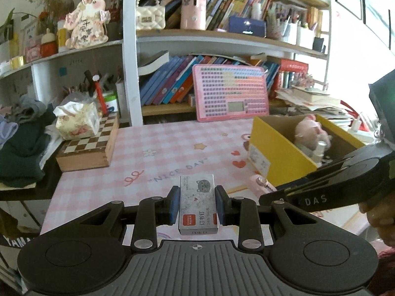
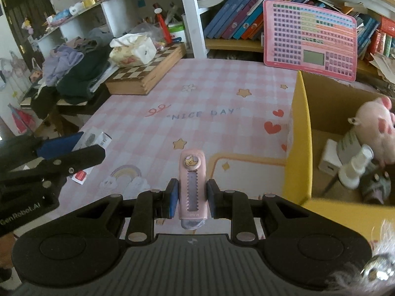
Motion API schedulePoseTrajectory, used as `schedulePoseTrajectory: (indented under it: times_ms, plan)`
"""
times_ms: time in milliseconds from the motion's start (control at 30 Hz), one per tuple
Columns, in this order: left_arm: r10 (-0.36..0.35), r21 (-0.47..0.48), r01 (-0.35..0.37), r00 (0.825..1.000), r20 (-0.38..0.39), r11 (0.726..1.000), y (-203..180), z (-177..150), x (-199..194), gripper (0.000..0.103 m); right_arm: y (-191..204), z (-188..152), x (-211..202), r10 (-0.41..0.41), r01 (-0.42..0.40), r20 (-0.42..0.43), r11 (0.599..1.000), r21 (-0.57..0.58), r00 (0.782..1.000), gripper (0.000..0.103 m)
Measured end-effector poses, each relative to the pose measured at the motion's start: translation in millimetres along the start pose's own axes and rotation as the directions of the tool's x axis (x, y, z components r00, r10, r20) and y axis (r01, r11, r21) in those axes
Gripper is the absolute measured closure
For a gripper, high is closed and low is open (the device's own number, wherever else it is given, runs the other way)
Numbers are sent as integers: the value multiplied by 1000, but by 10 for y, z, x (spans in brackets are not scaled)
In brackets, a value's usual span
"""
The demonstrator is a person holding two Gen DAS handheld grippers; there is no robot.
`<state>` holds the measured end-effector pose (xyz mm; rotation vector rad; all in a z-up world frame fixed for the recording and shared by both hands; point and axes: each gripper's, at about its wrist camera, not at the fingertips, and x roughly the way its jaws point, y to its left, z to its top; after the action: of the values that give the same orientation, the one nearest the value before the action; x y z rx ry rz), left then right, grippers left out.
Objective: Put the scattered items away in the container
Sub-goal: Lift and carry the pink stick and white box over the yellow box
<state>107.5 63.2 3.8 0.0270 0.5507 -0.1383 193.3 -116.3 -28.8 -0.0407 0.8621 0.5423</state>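
Observation:
My left gripper (image 1: 197,204) is shut on a grey staple box (image 1: 198,203) with a cat picture, held over the pink checked mat (image 1: 160,153). My right gripper (image 2: 192,198) is shut on a pink push eraser (image 2: 192,187), just left of the yellow cardboard box (image 2: 300,135). The eraser also shows in the left wrist view (image 1: 261,183) beside the box (image 1: 276,148). In the box lie a pink plush pig (image 2: 375,123), a white spray bottle (image 2: 355,166) and a white block (image 2: 329,157). The staple box and left gripper show at the left of the right wrist view (image 2: 96,139).
A wooden chess box (image 2: 145,74) with a tissue pack (image 2: 133,50) on it stands at the mat's back left. A pink keyboard toy (image 2: 311,39) leans against the bookshelf behind the box. Clothes (image 2: 74,74) are piled at the far left.

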Motion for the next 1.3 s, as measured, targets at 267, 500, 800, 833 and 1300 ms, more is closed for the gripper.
schedulePoseTrajectory:
  times_ms: [267,500,800,833,1300]
  plan:
    - [-23,9,22,999,24,1000,-124,-71,-335,73,113,-271,-329,-1,1,27,1000,-5,1000,80]
    - [-33,24,32,998,46,999,-189,-126,-563,73,157,-454,-523,-5,4,43,1000,26,999,80]
    - [-73,36,72,996,49,997,-305,-220,-686,73,203,-676,-688,-31,29,47,999,46,998,80]
    - [-79,38,77,996,49,996,-324,-228,-691,73,194,-703,-708,-36,33,47,998,51,998,80]
    - [-188,80,185,982,35,979,-573,-256,-648,73,9,-991,-968,-130,124,38,982,139,991,80]
